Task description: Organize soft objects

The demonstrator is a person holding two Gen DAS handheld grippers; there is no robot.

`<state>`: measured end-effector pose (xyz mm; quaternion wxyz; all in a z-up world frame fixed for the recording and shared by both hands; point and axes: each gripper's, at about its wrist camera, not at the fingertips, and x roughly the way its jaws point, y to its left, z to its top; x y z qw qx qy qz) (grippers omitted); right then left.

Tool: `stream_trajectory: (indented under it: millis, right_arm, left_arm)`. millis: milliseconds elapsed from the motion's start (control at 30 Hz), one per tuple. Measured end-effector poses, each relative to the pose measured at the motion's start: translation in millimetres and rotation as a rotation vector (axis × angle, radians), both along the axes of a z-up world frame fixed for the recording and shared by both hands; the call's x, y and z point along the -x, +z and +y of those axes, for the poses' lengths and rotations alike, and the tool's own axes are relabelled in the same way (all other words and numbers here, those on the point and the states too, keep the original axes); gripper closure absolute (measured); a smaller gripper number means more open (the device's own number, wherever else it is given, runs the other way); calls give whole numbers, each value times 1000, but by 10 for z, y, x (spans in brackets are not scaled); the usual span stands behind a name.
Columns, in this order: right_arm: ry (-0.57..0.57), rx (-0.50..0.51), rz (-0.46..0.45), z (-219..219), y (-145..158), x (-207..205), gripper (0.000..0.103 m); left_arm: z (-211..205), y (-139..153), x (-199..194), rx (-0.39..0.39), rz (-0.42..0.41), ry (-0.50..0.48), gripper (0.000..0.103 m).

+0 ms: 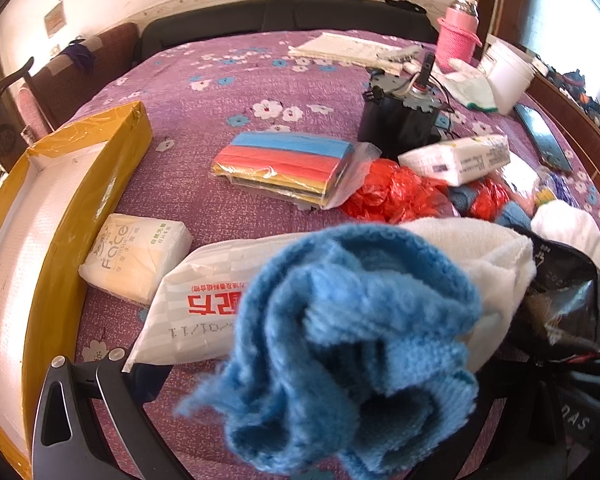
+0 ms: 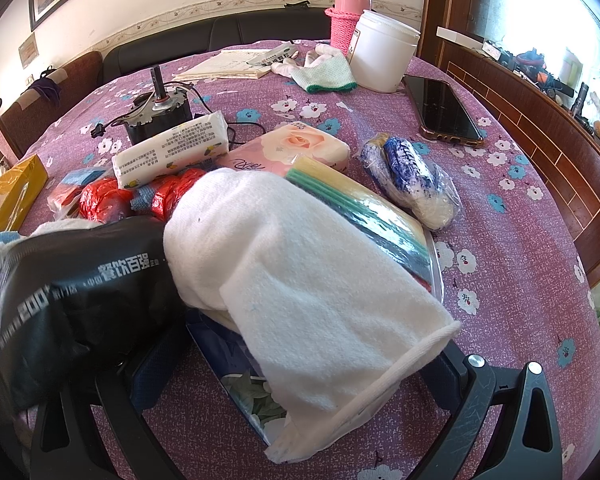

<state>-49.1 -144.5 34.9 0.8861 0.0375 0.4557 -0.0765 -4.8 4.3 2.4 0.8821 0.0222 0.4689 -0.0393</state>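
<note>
both grippers: black curved fingers [image 1: 72, 412], triangular cutouts, silver round screws [image 2: 475, 360], dark blue textured pads [image 2: 152, 376].

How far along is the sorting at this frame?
Barely started: the yellow box looks empty. In hand: the left gripper holds a blue cloth. Left on the table: white towel, tissue packs, sponge pack, red bag. The right gripper looks open around the towel.
</note>
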Motion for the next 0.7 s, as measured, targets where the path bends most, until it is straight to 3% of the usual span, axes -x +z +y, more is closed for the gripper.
stream_trajectory:
  millis: [267, 533, 700]
  right_arm:
    - [51, -9, 48, -17, 11, 13, 0]
    - [30, -7, 60, -8, 15, 15, 0]
    - [38, -10, 69, -16, 25, 68, 1]
  left_arm:
    - [-14, 3, 62, -14, 9, -9, 0]
    - [5, 6, 52, -3, 15, -26, 0]
    - [200, 161, 176, 124, -1, -27, 0]
